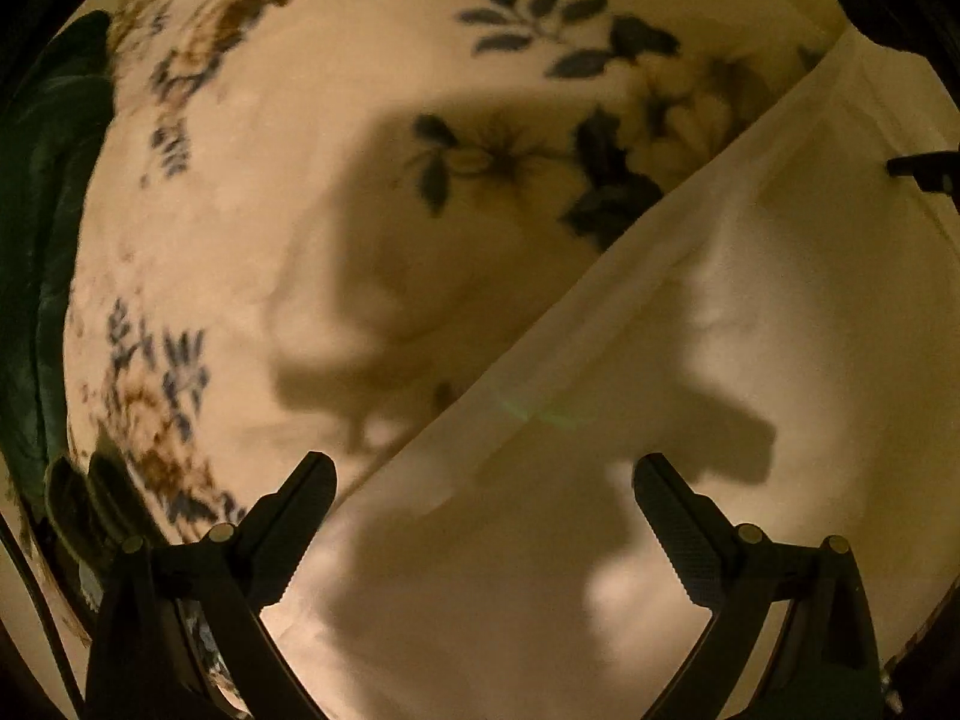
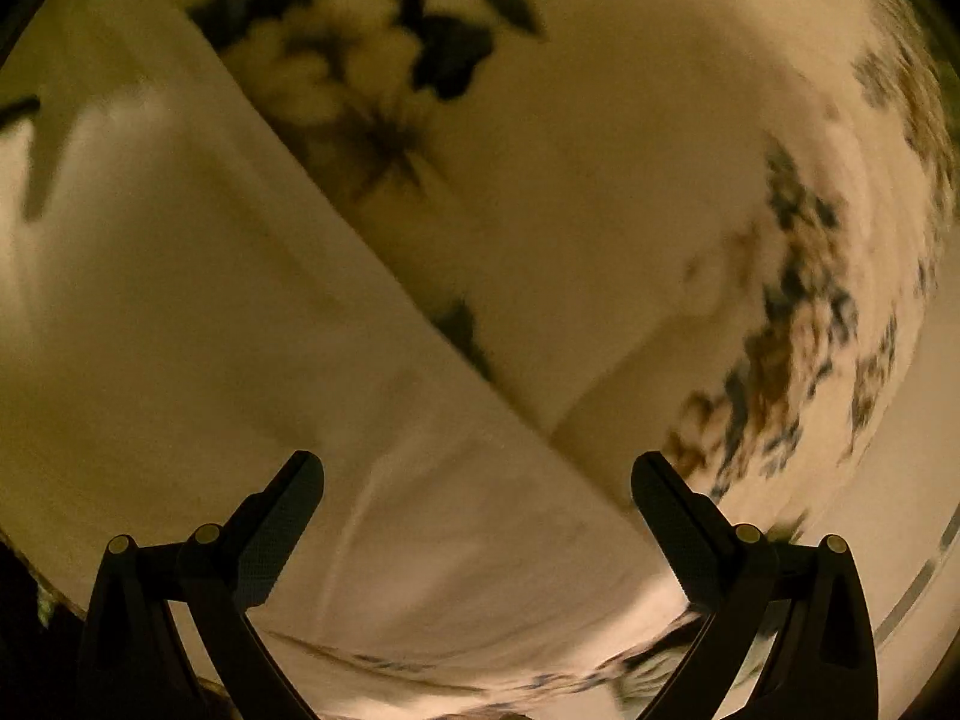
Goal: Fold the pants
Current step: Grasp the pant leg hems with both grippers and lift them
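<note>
Pale cream pants point(image 1: 690, 360) lie flat on a floral cloth point(image 1: 252, 228), filling the lower right of the left wrist view with a straight edge running diagonally. My left gripper point(image 1: 483, 480) hovers open above that edge, nothing between its fingers. In the right wrist view the same pants point(image 2: 210, 312) cover the lower left, their edge slanting down to the right. My right gripper point(image 2: 477, 477) is open over the pants near that edge, holding nothing. A tip of the other gripper point(image 1: 924, 168) shows at the far right of the left wrist view.
The floral cloth point(image 2: 630, 192) with blue and brown flower prints covers the surface under the pants. A dark green item point(image 1: 42, 210) lies along the left border of the left wrist view. Gripper shadows fall across the cloth and pants. The light is dim and warm.
</note>
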Tool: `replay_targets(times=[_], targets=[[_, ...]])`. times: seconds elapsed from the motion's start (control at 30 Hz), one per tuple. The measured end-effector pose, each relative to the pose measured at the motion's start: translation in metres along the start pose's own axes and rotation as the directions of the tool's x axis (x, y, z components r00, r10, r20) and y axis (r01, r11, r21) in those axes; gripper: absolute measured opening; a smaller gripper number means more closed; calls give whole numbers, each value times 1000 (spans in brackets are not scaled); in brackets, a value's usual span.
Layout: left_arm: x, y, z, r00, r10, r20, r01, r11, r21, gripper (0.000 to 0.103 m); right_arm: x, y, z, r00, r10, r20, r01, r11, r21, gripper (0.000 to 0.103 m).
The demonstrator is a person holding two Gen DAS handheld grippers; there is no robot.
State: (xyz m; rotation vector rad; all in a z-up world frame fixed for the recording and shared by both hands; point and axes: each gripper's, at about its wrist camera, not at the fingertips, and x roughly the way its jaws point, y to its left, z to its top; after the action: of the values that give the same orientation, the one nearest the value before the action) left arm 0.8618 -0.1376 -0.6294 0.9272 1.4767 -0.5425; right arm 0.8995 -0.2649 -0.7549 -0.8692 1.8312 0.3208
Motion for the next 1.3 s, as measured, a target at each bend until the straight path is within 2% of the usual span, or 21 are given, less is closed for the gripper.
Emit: replay_targets(times=[0.07,0.13,0.17,0.23,0.27,0.3,0.33,0.37,0.4,0.43,0.53,0.6,0.7,0.8,0.87,0.93,1.0,1.07,1.13,1.23,1.3], targets=[[5,-1,5,1000,-25,-5,25,999,29,101,9,-3,5,999,46,-7,-46,998,-38,102],[9,-1,9,998,-64,-1,64,997,50,95,13,-4,6,996,90,-6,-90,994,-63,96],[10,-1,10,997,-79,-2,79,995,61,91,14,-4,6,994,113,-4,-113,991,-66,88],[12,-2,12,992,-128,-7,128,989,76,73,15,-5,3,988,154,17,-152,986,-75,77],[12,-2,12,989,-145,-7,145,986,77,68,13,-3,0,985,169,34,-166,982,-86,65],[12,-2,11,986,-170,-2,169,983,74,56,10,-2,-4,981,185,57,-179,979,-95,53],[10,-1,10,984,-176,7,175,982,65,39,7,-1,-9,979,186,83,-178,980,-94,47],[7,-1,8,983,-182,19,181,982,50,33,2,-2,-16,978,171,119,-162,983,-85,31],[2,1,5,985,-167,39,166,985,40,20,-2,-4,-22,976,161,146,-152,986,-71,16],[-2,2,2,986,-156,49,155,987,28,11,-8,-8,-32,970,165,177,-159,986,-49,13],[-30,10,-16,979,-169,117,179,980,-84,6,-25,-15,-64,949,189,254,-201,979,22,8],[-54,11,-36,970,-182,158,208,965,-163,6,-39,-16,-89,933,196,301,-224,972,64,7],[-91,1,-75,957,-204,207,256,930,-263,6,-65,-8,-143,904,216,370,-277,953,119,7],[-115,-25,-114,945,-237,223,304,888,-344,6,-83,10,-193,884,238,402,-317,938,141,6],[-130,-55,-135,945,-245,215,313,870,-381,6,-89,50,-205,883,251,396,-332,931,150,6],[-127,-85,-163,943,-277,184,331,840,-430,6,-92,82,-221,892,256,373,-331,931,153,6],[-115,-111,-181,940,-308,148,340,817,-466,6,-76,117,-238,901,270,338,-338,928,159,6],[-90,-128,-193,930,-352,108,356,782,-511,7,-64,146,-238,908,280,311,-339,928,157,6],[-71,-148,-202,922,-377,84,361,764,-535,7,-47,173,-243,915,295,276,-348,922,167,6],[-38,-171,-207,915,-401,54,362,753,-549,7,-16,200,-243,931,281,233,-326,928,182,7],[-27,-177,-204,924,-377,58,347,767,-539,11,1,207,-240,939,271,209,-313,928,202,8]])
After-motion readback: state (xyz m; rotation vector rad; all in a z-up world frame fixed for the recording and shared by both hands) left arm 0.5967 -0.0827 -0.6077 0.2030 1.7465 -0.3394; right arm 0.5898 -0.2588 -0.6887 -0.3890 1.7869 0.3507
